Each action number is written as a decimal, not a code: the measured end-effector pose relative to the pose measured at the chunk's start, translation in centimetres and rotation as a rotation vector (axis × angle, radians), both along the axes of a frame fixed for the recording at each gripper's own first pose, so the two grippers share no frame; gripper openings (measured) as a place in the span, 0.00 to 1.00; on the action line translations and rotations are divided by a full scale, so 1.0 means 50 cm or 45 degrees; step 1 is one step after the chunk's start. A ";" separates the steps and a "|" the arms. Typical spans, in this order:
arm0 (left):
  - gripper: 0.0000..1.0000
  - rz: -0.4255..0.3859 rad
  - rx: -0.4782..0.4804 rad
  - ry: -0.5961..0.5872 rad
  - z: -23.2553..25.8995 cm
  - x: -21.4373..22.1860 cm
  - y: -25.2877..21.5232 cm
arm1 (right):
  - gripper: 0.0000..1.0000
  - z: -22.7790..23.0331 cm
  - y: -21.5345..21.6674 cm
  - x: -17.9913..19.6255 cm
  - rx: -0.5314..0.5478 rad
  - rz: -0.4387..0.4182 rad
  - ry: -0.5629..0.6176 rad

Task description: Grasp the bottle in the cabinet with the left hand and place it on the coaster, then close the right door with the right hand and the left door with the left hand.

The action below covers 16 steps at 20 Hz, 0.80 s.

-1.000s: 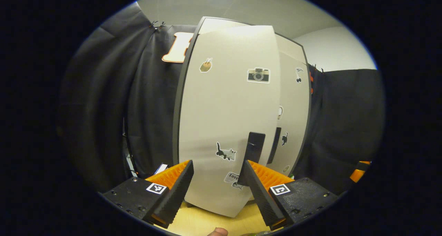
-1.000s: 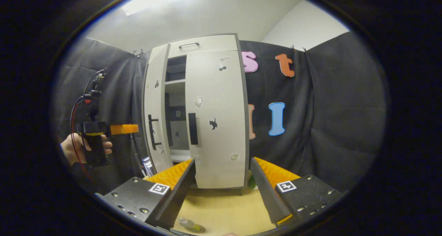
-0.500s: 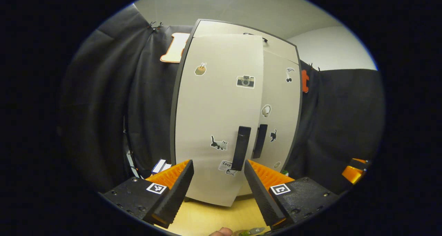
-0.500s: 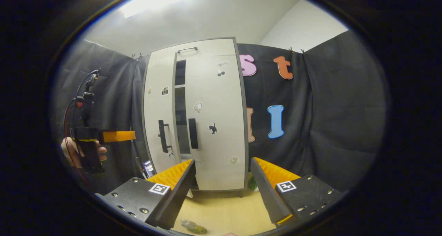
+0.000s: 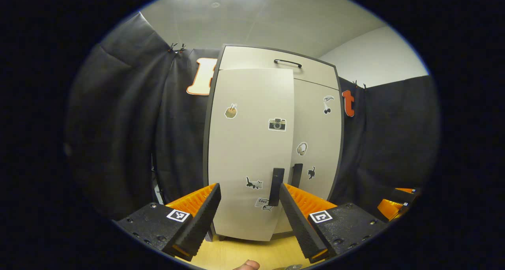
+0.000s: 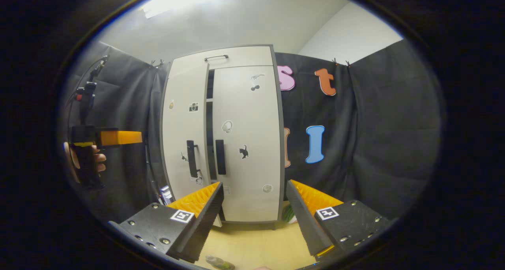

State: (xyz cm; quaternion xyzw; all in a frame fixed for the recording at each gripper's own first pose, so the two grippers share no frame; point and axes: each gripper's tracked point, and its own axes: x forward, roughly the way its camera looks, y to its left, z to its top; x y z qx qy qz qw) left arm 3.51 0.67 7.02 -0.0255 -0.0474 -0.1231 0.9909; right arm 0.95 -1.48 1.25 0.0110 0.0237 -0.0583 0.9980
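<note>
- Two tongs, both spread apart with nothing between the fingers: left tongs, right tongs.
- Left tongs seen from the right gripper view at far left, held by a hand, apart from the cabinet.
- Left door almost closed, dark gap left beside the right door, which sits flush.
- Handles just beside each other.
- Bottle on the desk, low near the frame edge; coaster not discernible.

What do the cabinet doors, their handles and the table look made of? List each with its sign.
Cabinet doors: probably laminated board, smooth matte off-white, stickers lying flat.
Handles: black bars, plastic or painted metal; cannot tell which.
Table: pale wood-look top, faint grain, possibly veneer.
</note>
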 end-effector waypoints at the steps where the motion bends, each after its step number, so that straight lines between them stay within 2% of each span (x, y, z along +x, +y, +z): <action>1: 0.94 -0.004 0.016 0.011 -0.010 -0.001 -0.006 | 0.96 0.002 0.000 0.006 -0.029 -0.006 -0.005; 3: 0.94 -0.039 0.030 0.030 -0.029 -0.001 -0.026 | 0.96 0.005 0.011 0.018 -0.064 -0.007 -0.005; 4: 0.94 -0.049 0.034 0.053 -0.045 0.001 -0.030 | 0.92 0.003 0.017 0.022 -0.066 -0.003 0.000; 5: 0.95 -0.054 0.032 0.065 -0.054 0.005 -0.031 | 0.97 0.003 0.020 0.024 -0.063 -0.001 0.003; 11: 0.94 -0.021 0.042 0.074 -0.085 0.028 -0.024 | 0.96 0.016 0.035 0.051 -0.084 -0.016 0.008; 12: 0.95 -0.031 0.031 0.074 -0.087 0.030 -0.029 | 0.92 0.016 0.040 0.060 -0.081 -0.014 0.010; 14: 0.95 -0.044 0.018 0.079 -0.095 0.039 -0.031 | 0.92 0.019 0.045 0.075 -0.089 -0.018 0.005; 15: 0.95 -0.034 0.016 0.081 -0.098 0.046 -0.024 | 0.96 0.023 0.048 0.086 -0.094 -0.017 0.007; 16: 0.95 -0.023 0.019 0.084 -0.101 0.055 -0.018 | 0.92 0.023 0.056 0.097 -0.096 -0.014 0.007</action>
